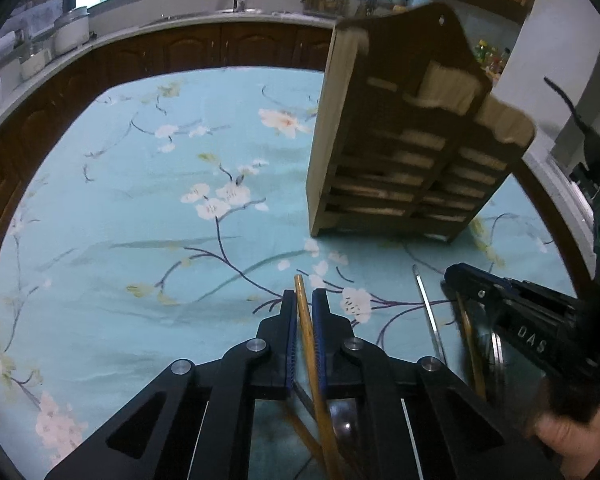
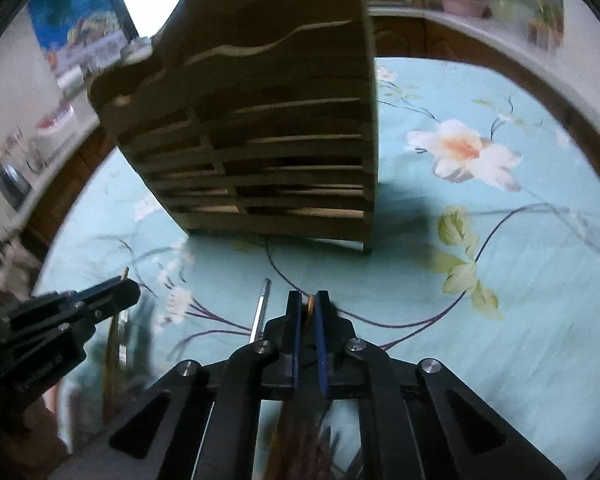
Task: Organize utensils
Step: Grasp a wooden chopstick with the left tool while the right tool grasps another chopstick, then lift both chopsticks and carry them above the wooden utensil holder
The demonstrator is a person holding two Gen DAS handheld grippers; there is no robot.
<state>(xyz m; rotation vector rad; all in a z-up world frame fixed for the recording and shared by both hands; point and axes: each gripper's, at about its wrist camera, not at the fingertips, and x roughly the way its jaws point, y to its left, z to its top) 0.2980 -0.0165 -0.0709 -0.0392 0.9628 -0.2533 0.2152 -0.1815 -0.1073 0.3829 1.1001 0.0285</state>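
Left wrist view: left gripper (image 1: 305,298) at bottom centre, blue-padded fingers (image 1: 290,328) closed onto a wooden chopstick (image 1: 310,344), which runs between them with its tip poking out ahead over the floral tablecloth (image 1: 140,200). Slatted wooden utensil rack (image 1: 404,148) stands in the upper right of the frame, upright on the cloth, beyond the gripper tips. To the right of the chopstick a thin metal utensil handle (image 1: 428,308) lies on the cloth; more handles lower right, blurred. Right gripper (image 1: 460,280) enters from the right edge. Right wrist view: right gripper (image 2: 309,304) bottom centre, fingers nearly together around a thin brownish-gold handle (image 2: 309,305); contact looks likely but motion blur leaves it uncertain. Same metal handle just left of those fingers. Rack fills upper centre. Left gripper at left edge, chopstick tip protruding.
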